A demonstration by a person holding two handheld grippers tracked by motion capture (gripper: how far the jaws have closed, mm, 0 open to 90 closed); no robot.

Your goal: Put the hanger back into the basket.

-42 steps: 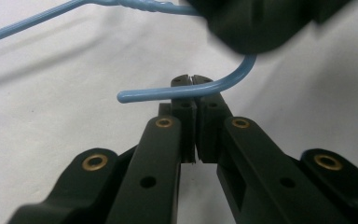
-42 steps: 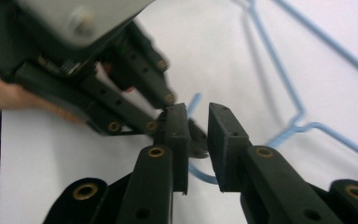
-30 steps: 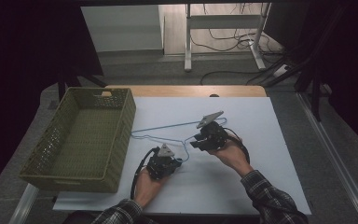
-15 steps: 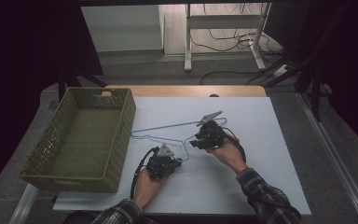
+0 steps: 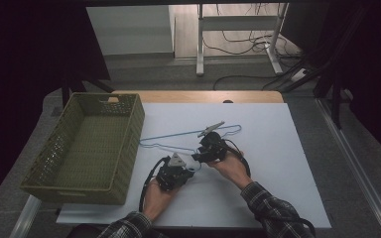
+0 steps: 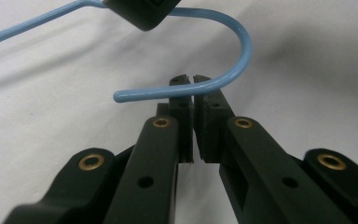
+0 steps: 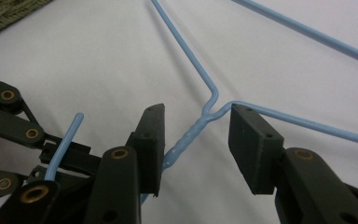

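Note:
A light blue wire hanger [image 5: 178,134] lies on the white table [image 5: 287,163]. My left gripper [image 5: 191,172] is shut on the end of the hanger's hook [image 6: 242,51], and the wire is pinched between its fingertips [image 6: 190,81]. My right gripper [image 5: 199,156] hangs just above the twisted neck [image 7: 186,137] of the hanger. Its jaws have just been opening and now straddle the neck [image 7: 198,116] without pressing on it. In the right gripper view the left gripper [image 7: 60,154] holds the hook's tip at lower left.
A green woven basket [image 5: 135,130] stands on the left part of the table, with the hanger's left corner close to its wall. Behind the table are a wooden edge [image 5: 193,96], floor cables and a metal frame.
My right gripper has moved left and a little down, closer to the left gripper and over the hanger's neck. The left gripper has stayed put on the hook.

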